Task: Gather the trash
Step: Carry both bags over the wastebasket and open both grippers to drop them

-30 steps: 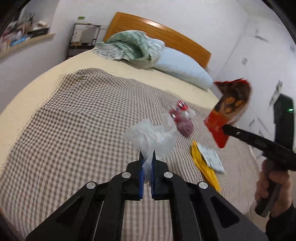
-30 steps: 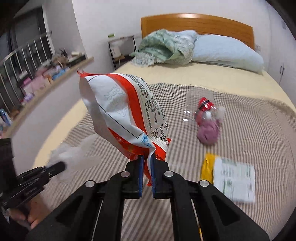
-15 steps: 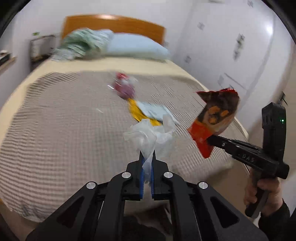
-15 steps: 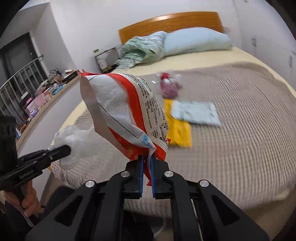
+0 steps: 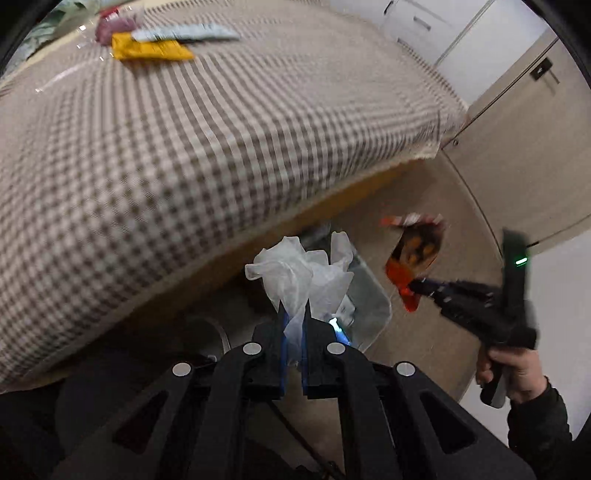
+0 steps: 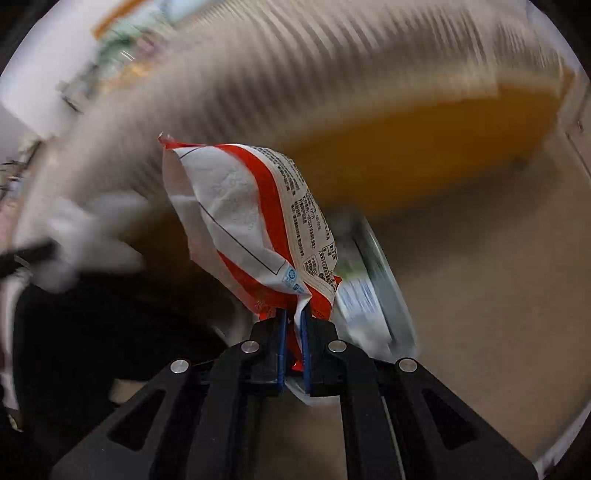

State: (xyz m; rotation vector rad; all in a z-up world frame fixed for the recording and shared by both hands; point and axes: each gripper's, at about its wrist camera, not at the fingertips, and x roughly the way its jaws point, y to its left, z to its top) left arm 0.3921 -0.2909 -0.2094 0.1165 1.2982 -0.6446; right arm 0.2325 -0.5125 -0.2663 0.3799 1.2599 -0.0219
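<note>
My left gripper [image 5: 294,317] is shut on a crumpled clear plastic bag [image 5: 303,273] and points steeply down over a grey bin [image 5: 369,306] on the floor beside the bed. My right gripper [image 6: 292,319] is shut on a red-and-white snack wrapper [image 6: 251,218], which also shows as the red wrapper [image 5: 413,258] in the left wrist view, to the right of the bin. The bin [image 6: 380,291] lies just behind the wrapper in the blurred right wrist view. A yellow packet [image 5: 151,50], a pale packet [image 5: 184,33] and a pink item [image 5: 110,27] lie on the checked blanket [image 5: 184,140].
The bed's foot edge [image 5: 332,199] hangs close over the bin. Beige floor [image 5: 436,184] spreads to the right, up to white cupboard doors [image 5: 424,22] and a door [image 5: 535,129]. A person's hand [image 5: 513,373] holds the right gripper. Something dark [image 5: 92,387] fills the lower left.
Both grippers have swung off the bed top and tipped downward toward the floor, each keeping its trash. The bin by the bed has come into view beneath them.
</note>
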